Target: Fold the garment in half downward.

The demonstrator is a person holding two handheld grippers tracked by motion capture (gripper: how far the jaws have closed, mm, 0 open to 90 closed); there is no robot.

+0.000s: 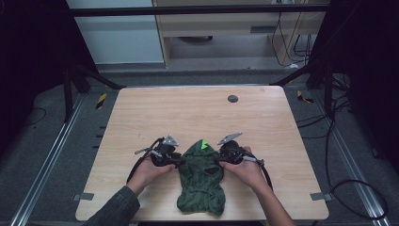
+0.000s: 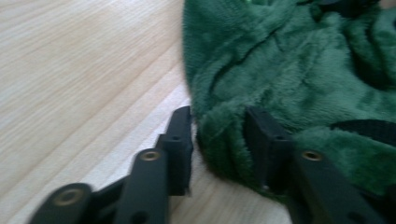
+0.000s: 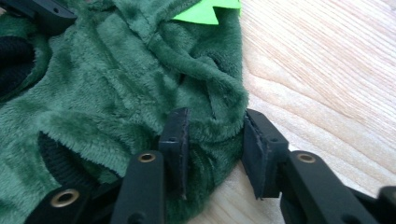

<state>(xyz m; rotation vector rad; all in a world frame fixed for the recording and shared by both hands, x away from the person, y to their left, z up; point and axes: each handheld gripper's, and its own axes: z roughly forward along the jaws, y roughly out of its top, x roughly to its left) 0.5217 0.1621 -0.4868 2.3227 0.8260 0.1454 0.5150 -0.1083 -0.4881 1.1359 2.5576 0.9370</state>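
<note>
High view: both tongs spread around edges of green fleece garment on table

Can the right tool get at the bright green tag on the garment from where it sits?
Probably yes. The right tool straddles the green garment's edge, jaws apart, and the bright green tag lies just ahead with nothing covering it.

A fleece garment lies on the table toward its 6 o'clock edge. The left gripper sits at the garment's 9 o'clock, the right gripper at its 3 o'clock.
</note>
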